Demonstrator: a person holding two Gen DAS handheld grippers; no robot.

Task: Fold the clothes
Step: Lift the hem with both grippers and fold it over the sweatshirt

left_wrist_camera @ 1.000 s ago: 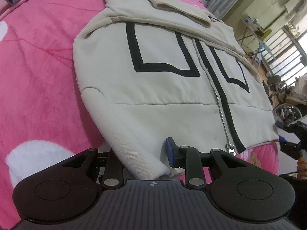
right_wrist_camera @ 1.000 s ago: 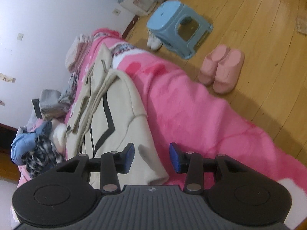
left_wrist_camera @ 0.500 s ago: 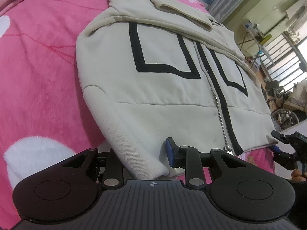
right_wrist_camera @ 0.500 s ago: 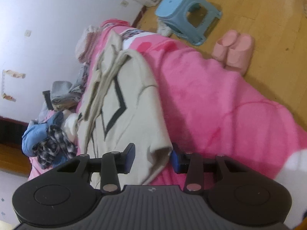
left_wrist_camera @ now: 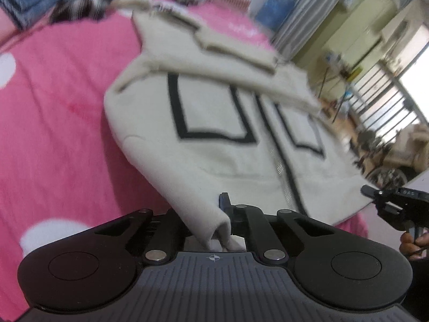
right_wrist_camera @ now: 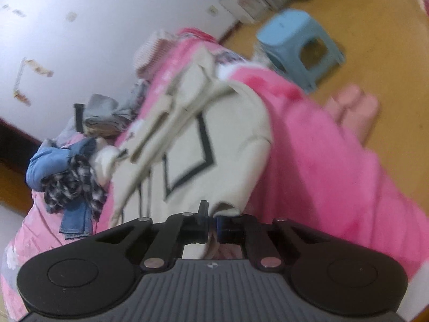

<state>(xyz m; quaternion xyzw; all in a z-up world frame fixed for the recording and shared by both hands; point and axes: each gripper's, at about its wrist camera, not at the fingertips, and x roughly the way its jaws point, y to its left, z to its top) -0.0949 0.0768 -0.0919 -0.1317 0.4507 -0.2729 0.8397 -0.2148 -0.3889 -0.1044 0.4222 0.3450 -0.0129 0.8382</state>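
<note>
- So compared with a second back, both grippers have clamped down and started lifting: the left gripper has squeezed tight on the hem corner it was already straddling, and the right gripper, which was gaping wide beside the cloth, is now pinched on its own corner. Both views have gone blurry and tilted up a bit.
- The thing being folded is the cream zip hoodie with black outlined rectangles, lying zip-up on the pink blanket. Its bottom hem is on the near side of the blanket, the hood end further off toward the clothes pile.
- Step in hand, I'd say: grab both bottom corners and start the bottom-to-top fold. The hem looks barely off the blanket so far.
- Next move probably needs both hands rising together and carrying the hem over toward the hood end, keeping it level so the fold line comes out straight. The cloth is thick and floppy, so a shallow pinch could slip.
- The left view shows the zip, both rectangles and the other gripper at the far hem corner, with a window beyond the hoodie.
- The right view gives the blanket's far edge, a blue stool and pink slippers on the wooden floor beyond it.
</note>
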